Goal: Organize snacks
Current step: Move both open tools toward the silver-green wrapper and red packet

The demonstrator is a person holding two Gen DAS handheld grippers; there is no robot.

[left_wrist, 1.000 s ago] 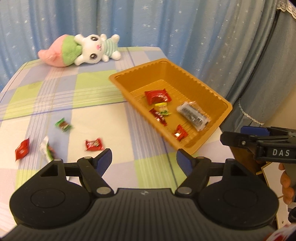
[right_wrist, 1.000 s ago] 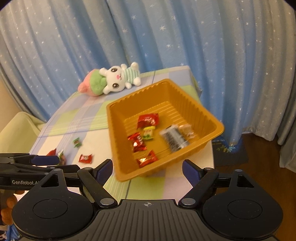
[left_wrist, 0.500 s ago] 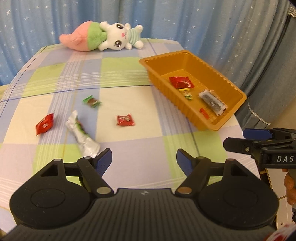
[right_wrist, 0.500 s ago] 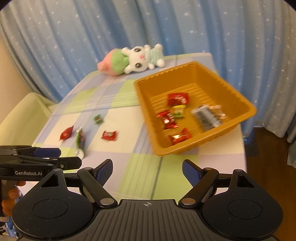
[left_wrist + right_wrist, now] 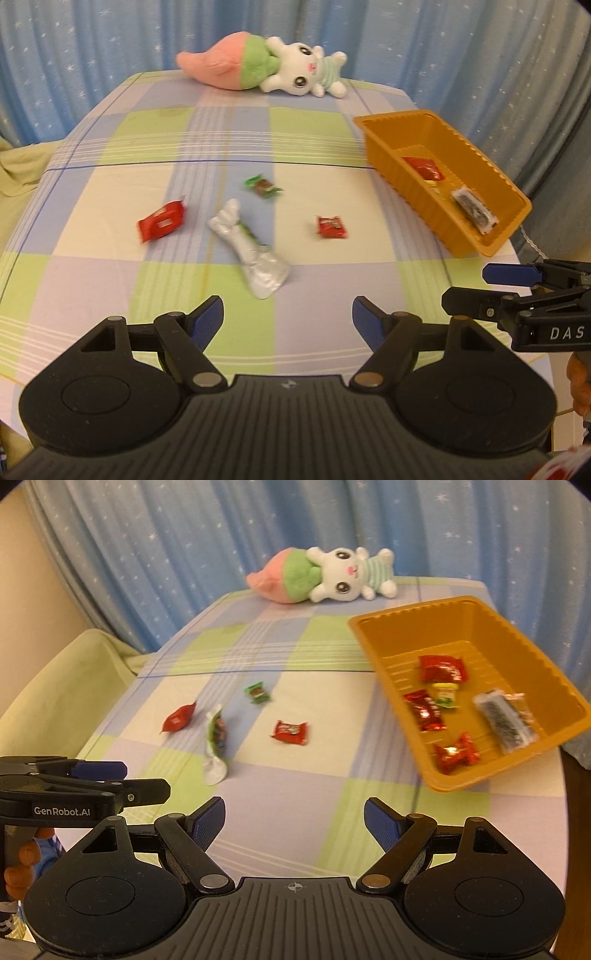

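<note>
above the table (image 5: 110,295), my left tongs (image 5: 288,317) and right tongs (image 5: 294,818) both gape wide, empty; four snacks lie outside the tray (image 5: 373,642).

right gripper (image 5: 294,823) empty, jaws apart | tray (image 5: 373,627) — snacks inside (four wrappers loose on tablecloth (image 5: 295,786))
</note>
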